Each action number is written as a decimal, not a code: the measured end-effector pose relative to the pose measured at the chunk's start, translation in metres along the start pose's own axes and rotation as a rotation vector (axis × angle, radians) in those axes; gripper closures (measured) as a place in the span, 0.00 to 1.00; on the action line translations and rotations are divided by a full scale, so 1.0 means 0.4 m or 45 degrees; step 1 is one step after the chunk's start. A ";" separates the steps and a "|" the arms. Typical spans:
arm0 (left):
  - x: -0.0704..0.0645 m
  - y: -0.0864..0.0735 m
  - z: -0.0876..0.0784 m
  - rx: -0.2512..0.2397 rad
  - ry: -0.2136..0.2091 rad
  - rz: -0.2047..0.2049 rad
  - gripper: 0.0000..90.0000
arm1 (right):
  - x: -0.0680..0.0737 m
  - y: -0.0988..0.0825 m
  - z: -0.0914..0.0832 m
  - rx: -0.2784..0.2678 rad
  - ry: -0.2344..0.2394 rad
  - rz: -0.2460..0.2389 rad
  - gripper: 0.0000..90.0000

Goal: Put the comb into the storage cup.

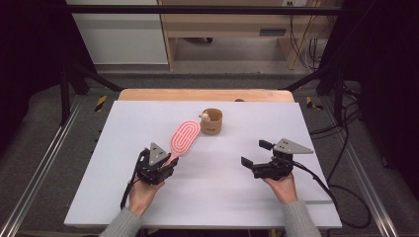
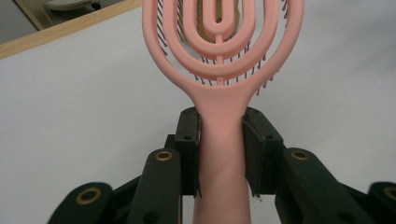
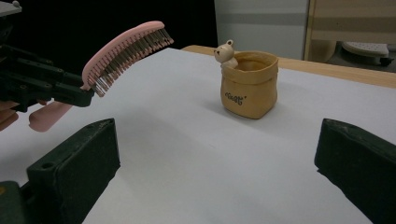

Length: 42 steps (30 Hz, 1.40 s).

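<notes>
A pink hairbrush [image 1: 185,138] with looped ribs is held off the white table, head tilted up toward the far side. My left gripper [image 1: 166,159] is shut on its handle [image 2: 221,154], a pad pressing on each side. In the right gripper view the hairbrush [image 3: 123,46] hangs at the upper left, bristles down. A small tan pot [image 1: 211,121] with a bear figure on its rim stands on the table just beyond the brush head, and the same pot [image 3: 249,84] appears ahead of my right gripper. My right gripper [image 1: 253,153] is open and empty at the table's right.
The white table top [image 1: 148,118] ends in a wooden strip [image 1: 205,95] at the far edge. Black frame bars and cables run along both sides. A black cable [image 1: 323,185] trails from the right gripper over the table's right edge.
</notes>
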<state>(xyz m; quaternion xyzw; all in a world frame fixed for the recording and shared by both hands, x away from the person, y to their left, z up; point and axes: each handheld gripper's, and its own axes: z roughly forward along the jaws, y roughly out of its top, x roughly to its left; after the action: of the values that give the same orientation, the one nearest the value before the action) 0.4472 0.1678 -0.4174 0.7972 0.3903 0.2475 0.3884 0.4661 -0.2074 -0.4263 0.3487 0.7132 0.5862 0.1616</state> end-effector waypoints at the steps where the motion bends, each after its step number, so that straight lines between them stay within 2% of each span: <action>1: -0.003 0.002 0.001 -0.006 -0.002 -0.003 0.77 | 0.002 0.001 0.000 0.001 0.000 0.003 0.01; 10: -0.037 0.017 0.015 -0.017 -0.011 0.004 0.77 | 0.005 0.005 0.002 -0.004 0.006 0.009 0.01; 22: -0.082 0.033 0.037 -0.064 -0.063 -0.016 0.77 | 0.012 0.013 -0.002 -0.021 0.020 0.020 0.01; 36: -0.096 0.007 0.059 -0.108 -0.086 -0.067 0.77 | 0.033 0.018 0.015 0.010 0.026 0.007 0.01; 42: -0.100 -0.008 0.070 -0.116 -0.086 -0.082 0.77 | 0.043 0.016 0.032 0.039 0.025 0.030 0.01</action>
<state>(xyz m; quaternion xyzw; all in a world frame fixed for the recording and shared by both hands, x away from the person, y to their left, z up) 0.4426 0.1245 -0.4398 0.7737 0.3907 0.2253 0.4448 0.4642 -0.1857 -0.4204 0.3538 0.7195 0.5805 0.1422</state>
